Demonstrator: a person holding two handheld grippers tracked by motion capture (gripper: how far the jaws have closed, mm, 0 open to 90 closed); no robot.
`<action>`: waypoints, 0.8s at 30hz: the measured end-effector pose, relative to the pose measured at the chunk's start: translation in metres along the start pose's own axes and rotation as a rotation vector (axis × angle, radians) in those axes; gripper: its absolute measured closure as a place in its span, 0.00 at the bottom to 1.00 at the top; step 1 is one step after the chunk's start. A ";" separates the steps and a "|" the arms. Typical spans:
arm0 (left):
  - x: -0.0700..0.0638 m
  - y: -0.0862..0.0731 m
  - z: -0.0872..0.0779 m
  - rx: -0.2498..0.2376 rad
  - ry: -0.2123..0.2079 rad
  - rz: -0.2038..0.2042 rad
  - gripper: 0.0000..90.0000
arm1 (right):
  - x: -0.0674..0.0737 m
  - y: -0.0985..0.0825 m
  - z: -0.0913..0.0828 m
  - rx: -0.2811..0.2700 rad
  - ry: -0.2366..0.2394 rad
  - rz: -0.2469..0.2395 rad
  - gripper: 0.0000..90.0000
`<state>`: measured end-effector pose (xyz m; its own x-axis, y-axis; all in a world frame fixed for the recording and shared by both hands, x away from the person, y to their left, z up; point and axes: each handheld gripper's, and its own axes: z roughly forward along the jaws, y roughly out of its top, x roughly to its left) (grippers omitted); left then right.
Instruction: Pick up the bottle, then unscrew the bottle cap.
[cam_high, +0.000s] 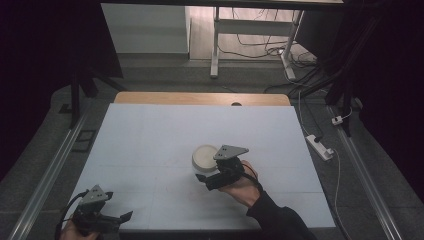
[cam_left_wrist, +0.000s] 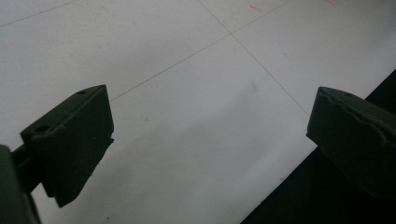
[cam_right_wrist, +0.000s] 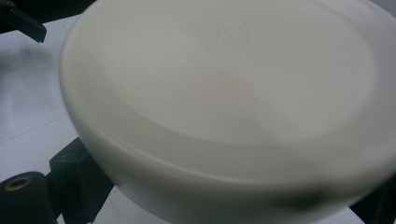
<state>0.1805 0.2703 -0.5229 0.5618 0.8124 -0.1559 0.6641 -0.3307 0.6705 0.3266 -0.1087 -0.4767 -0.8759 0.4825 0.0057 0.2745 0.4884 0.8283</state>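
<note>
One white lidded tub between the right tool's jaws.

I think I am working in a lab: dark curtains, loose cables, a power strip on the floor.

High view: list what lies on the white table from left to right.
Left gripper at the near left corner → round white container near the middle → right gripper, held in the person's hand just right of the container.
</note>
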 end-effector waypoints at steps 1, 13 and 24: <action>0.000 0.000 0.000 0.000 0.000 0.000 0.02 | 0.001 0.000 0.001 0.002 0.003 -0.003 0.07; 0.003 0.000 -0.001 -0.013 -0.035 -0.017 0.00 | 0.006 0.002 0.006 0.002 0.010 -0.012 0.07; 0.004 0.000 -0.002 -0.027 -0.079 -0.033 0.00 | 0.006 0.001 0.005 -0.002 0.015 -0.014 0.07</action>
<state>0.1822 0.2748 -0.5222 0.5775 0.7821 -0.2340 0.6698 -0.2902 0.6834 0.3236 -0.1014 -0.4784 -0.8856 0.4645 0.0027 0.2612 0.4933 0.8297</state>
